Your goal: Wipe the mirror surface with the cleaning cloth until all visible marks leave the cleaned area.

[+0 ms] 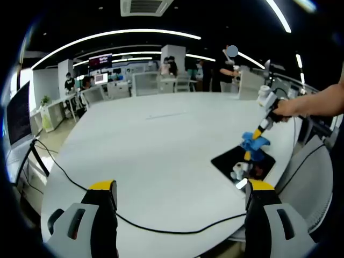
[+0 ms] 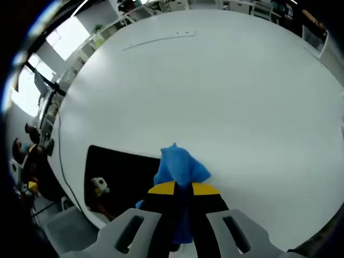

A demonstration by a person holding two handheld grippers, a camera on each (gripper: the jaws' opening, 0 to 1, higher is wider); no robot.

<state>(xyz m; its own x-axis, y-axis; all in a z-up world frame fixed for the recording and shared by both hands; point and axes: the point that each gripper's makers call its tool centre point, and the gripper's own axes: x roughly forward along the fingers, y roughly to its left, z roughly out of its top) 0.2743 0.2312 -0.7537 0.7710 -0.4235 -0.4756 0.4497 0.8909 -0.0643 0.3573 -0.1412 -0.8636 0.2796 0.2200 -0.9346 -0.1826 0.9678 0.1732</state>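
In the left gripper view we see our left gripper [image 1: 180,196] at six o'clock with its fingers spread wide and nothing between them, hanging over the near edge of the white surface [image 1: 156,145], where a black cable [image 1: 80,185] trails across from nine o'clock toward five. Moving right, the mirror [image 1: 242,161] lies flat as a dark rectangle at about four o'clock, close to the surface's rim, and the right gripper [image 1: 252,148] comes down onto it from two o'clock, carried by a hand [image 1: 287,107], with the cleaning cloth [image 1: 253,144] bunched at its tip. In the right gripper view the mirror shows as a dark panel from eight to six o'clock, its long axis running from nine toward six beneath the fingers, a small pale reflection near its seven o'clock end. The right fingers are drawn narrow, pinching the blue cloth, which puffs out ahead of them toward twelve and overlaps the mirror's right-hand edge. We judge the right gripper is the nearer and the working one: most of the glass lies toward eight o'clock from its fingers, so the next stroke should sweep that way along the long axis. We cannot make out any marks on the glass.
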